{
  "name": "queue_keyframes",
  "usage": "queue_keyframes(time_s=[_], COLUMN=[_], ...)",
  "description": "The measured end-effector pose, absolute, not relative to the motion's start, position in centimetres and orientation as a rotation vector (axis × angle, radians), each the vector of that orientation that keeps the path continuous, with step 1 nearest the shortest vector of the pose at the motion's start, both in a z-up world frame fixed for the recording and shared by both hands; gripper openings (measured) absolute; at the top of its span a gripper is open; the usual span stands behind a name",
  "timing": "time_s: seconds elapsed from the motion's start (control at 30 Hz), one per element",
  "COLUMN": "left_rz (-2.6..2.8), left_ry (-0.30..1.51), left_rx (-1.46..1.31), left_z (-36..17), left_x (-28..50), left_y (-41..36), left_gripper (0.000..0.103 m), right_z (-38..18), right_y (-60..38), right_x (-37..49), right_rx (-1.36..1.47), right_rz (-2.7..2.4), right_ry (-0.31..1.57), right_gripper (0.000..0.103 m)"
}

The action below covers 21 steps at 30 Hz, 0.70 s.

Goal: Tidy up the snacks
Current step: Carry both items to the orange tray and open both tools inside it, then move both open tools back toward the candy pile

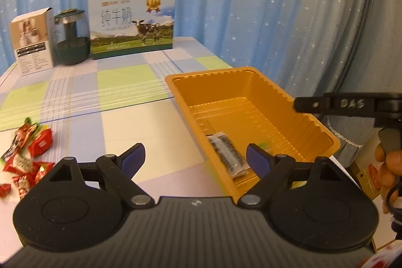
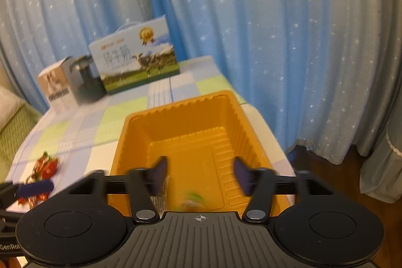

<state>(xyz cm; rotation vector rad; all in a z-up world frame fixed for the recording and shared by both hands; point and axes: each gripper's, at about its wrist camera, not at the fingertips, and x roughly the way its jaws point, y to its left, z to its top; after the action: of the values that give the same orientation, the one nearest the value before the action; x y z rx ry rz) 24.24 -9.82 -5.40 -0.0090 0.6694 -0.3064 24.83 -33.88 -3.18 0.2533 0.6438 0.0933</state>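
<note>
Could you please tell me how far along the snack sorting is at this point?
Early days. Done: one dark snack packet lies in the orange tray, beside a blurred greenish item. In hand: nothing; the right hand-held gripper is open over the tray, and the left hand-held gripper is open and empty. Left: the pile of red snack packets on the table.

The milk carton at the back of the table reads "纯牛奶" with "PURE MILK" beneath, above a cow. Right of the carton, the black right gripper's arm bears "DAS". The lettering on the small box left of the carton is too small to read.
</note>
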Motion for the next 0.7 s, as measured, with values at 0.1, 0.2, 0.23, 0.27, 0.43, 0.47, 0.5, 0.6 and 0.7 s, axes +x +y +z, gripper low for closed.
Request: queue_keyframes(time_s=[0.1, 0.2, 0.23, 0.27, 0.43, 0.47, 0.5, 0.6, 0.7], left_rz=[-0.287, -0.267, -0.259, -0.254, -0.208, -0.202, -0.195, -0.169, -0.146], left_ry=[0.669, 0.667, 0.668, 0.666, 0.658, 0.656, 0.656, 0.651, 0.653], left_rx=[-0.013, -0.023, -0.026, -0.028, -0.033, -0.039, -0.047, -0.056, -0.071], left_z=[-5.1, -4.6, -4.4, -4.2, -3.1, -2.9, -2.8, -2.4, -2.1], left_x=[23.5, 22.3, 21.9, 21.5, 18.9, 18.4, 17.8, 15.9, 14.0], left_y=[-9.1, -8.4, -8.2, -7.9, -6.5, -6.2, -5.7, -4.4, -3.1], left_gripper=[0.086, 0.086, 0.086, 0.086, 0.086, 0.086, 0.086, 0.086, 0.086], right_z=[-2.5, -1.9, -1.6, -1.4, 0.1, 0.4, 0.6, 1.3, 1.7], right_y=[-34.3, -34.3, -34.2, -34.1, -32.3, -31.7, -31.1, -29.5, -27.9], right_x=[24.1, 23.1, 22.6, 22.3, 19.9, 19.4, 18.9, 17.4, 15.8], right_rx=[0.274, 0.292, 0.296, 0.300, 0.300, 0.297, 0.293, 0.288, 0.288], right_rz=[0.083, 0.077, 0.078, 0.082, 0.112, 0.122, 0.129, 0.152, 0.181], right_ry=[0.644, 0.645, 0.644, 0.643, 0.641, 0.640, 0.637, 0.629, 0.631], right_gripper=[0.061, 0.061, 0.061, 0.061, 0.061, 0.061, 0.061, 0.061, 0.061])
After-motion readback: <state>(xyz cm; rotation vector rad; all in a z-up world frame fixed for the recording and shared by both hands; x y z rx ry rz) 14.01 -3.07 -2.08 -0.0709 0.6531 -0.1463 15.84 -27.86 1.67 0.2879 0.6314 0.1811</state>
